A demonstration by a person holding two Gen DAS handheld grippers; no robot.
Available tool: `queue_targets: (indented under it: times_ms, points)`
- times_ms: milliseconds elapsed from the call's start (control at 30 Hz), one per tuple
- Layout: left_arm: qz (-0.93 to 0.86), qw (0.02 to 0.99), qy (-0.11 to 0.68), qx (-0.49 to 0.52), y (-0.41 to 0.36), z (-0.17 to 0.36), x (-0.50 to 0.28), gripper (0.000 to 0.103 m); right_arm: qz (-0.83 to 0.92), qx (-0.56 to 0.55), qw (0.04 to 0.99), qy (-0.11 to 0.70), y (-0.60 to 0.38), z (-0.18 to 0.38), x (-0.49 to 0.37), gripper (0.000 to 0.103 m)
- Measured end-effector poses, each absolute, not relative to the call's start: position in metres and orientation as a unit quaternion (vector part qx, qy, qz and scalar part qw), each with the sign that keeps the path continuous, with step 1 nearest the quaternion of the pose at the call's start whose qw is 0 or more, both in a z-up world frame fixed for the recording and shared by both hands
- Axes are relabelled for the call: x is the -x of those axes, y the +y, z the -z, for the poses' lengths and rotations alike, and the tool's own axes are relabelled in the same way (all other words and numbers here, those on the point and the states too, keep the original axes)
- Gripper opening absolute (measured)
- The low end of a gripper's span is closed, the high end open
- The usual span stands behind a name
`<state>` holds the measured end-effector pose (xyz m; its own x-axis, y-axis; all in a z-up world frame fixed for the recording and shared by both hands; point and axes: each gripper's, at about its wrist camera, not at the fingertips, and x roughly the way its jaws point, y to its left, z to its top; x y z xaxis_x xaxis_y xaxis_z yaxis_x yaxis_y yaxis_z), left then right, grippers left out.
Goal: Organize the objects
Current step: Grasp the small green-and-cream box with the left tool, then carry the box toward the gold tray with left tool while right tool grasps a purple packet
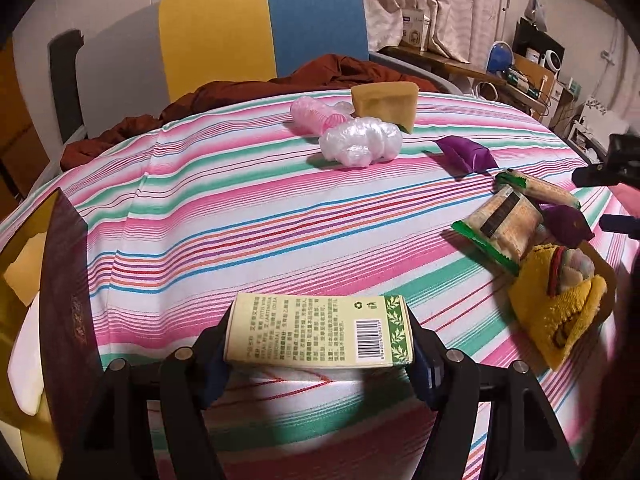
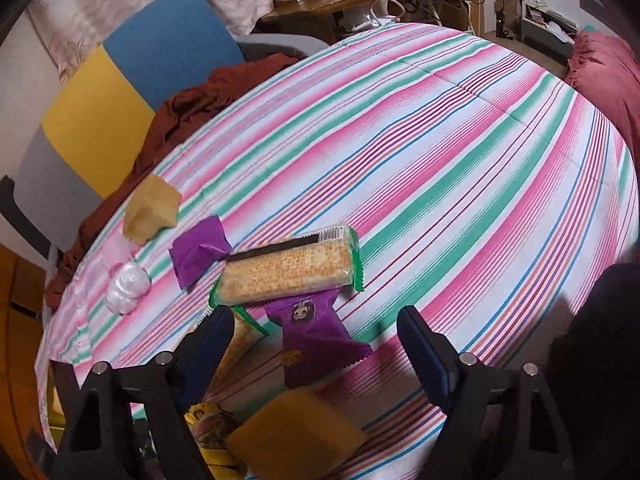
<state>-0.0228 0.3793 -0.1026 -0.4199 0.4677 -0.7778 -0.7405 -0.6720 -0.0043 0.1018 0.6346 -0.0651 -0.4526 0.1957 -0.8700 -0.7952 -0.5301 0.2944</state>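
L gripper (image 1: pixel 320 336) jaws clamp a cardboard box (image 1: pixel 318 330) (barcode up) above the striped table (image 1: pixel 240 216). R gripper (image 2: pixel 312 332) jaws open over a purple foil packet (image 2: pixel 312 336), cracker pack (image 2: pixel 288 272) just beyond.

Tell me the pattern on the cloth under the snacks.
Pink, green, blue and white stripes on the cloth; the right wrist view shows it best.

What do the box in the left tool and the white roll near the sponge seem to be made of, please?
Box: probably thin matte card; flat printed faces, crisp folded edges, a barcode.
White roll: probably thin plastic film or bags; glossy, translucent, crinkled folds.
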Motion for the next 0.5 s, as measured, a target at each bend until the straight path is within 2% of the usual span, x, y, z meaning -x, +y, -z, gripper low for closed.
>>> queue_targets:
  times_ms: [367, 433, 500]
  points:
    - [-0.826, 0.369, 0.165, 0.394, 0.377, 0.104, 0.023, 0.073, -0.748, 0.478, 0.323, 0.330, 0.635, 0.089, -0.081, 0.074]
    - [-0.825, 0.370, 0.164, 0.394, 0.377, 0.104, 0.023, 0.073, -0.744, 0.488, 0.326, 0.320, 0.635, 0.092, -0.078, 0.069]
    - [-0.825, 0.370, 0.165, 0.394, 0.377, 0.104, 0.023, 0.073, -0.741, 0.500, 0.324, 0.309, 0.635, 0.096, -0.075, 0.058]
